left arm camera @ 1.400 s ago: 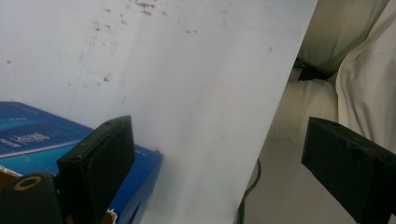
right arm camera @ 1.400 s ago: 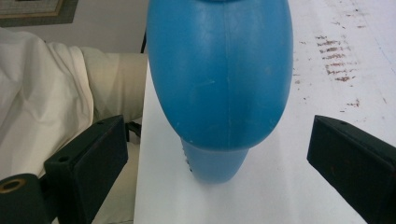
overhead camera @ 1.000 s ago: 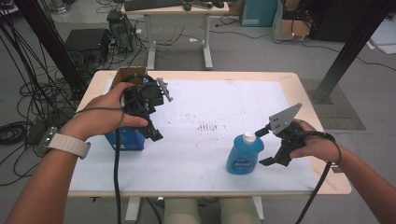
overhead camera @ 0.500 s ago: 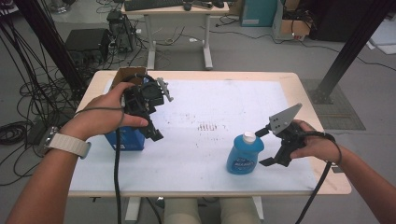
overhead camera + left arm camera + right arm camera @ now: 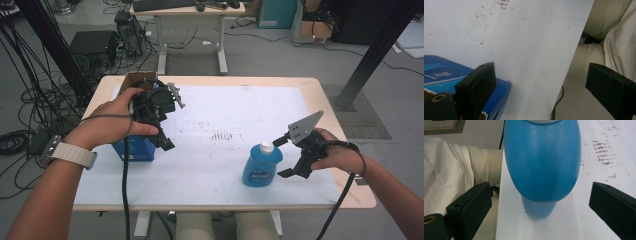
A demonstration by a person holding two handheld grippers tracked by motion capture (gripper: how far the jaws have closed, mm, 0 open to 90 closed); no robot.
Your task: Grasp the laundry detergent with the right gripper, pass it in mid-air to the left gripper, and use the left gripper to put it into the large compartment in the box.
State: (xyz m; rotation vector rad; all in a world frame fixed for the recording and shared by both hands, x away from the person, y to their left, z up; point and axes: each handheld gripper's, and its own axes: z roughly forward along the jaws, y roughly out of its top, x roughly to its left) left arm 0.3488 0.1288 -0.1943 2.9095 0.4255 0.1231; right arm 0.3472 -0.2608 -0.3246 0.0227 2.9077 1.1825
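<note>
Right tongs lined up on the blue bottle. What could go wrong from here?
1. The blue bottle stands near the table edge; an off-centre close by the open right tongs may tip it off.
2. Its rounded body could slip between the pads.
3. The left tongs hover over the blue box, risking a bump.

Blue bottle (image 5: 262, 165), white cap, upright near the counter's (image 5: 225, 107) front right. Right tongs (image 5: 282, 157) just beside it on its right, jaws apart, one near the cap, one near the base; contact not discernible. Left tongs (image 5: 167, 120) held above a blue box (image 5: 132, 150) at the counter's left edge, jaws spread. Brown cardboard box (image 5: 135, 80) behind them.
</note>
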